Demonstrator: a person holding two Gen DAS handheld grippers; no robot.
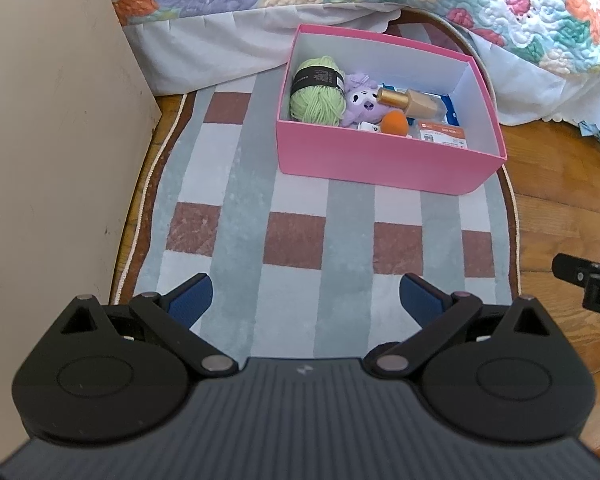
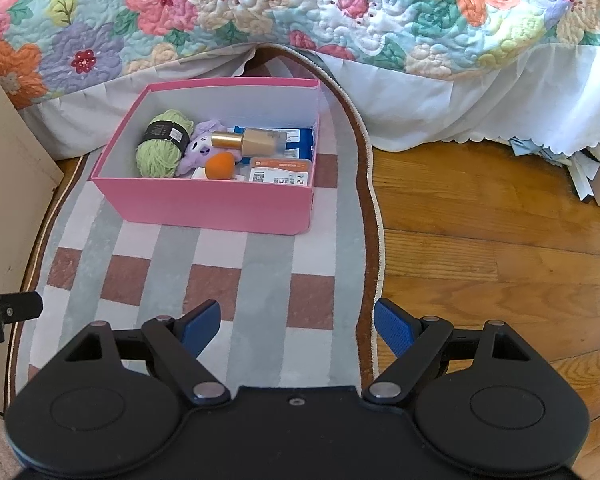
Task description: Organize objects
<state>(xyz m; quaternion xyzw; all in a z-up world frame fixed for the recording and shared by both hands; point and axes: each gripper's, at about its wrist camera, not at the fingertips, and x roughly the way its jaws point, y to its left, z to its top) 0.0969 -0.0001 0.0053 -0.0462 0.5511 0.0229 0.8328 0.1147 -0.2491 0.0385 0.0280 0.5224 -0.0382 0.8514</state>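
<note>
Blue-padded fingers of the left gripper [image 1: 306, 300] are standing wide apart with nothing between them, hovering over the checked rug [image 1: 292, 208]. The right gripper [image 2: 296, 326] is likewise spreading its fingers wide and gripping nothing, straddling the rug's right border.

View differences: the left wrist view is showing a cream cabinet panel [image 1: 48, 120] filling its left side and the tip of the other gripper at its right edge; the right wrist view is showing far more wooden floor [image 2: 500, 240] to the right, a heap of papers [image 2: 580, 168] lying under the bed's edge, and the left gripper's tip at its left edge.

Container: a pink box [image 1: 380, 164] with a white interior is sitting open on the rug's far half, well ahead of both grippers. Inside, from left to right, are lying a green yarn ball [image 1: 318, 96] with a dark label band, a purple plush toy [image 1: 360, 102] touching it, an orange sponge [image 1: 394, 122] in front of the plush, a gold-capped bottle [image 1: 414, 102] lying on its side, an orange-and-white packet [image 1: 442, 134] and a blue packet [image 2: 296, 142] beneath the bottle.

Surroundings: a floral quilt [image 2: 300, 12] and a white bed skirt [image 2: 480, 100] are hanging down behind the box, the skirt draping over the rug's far end.
</note>
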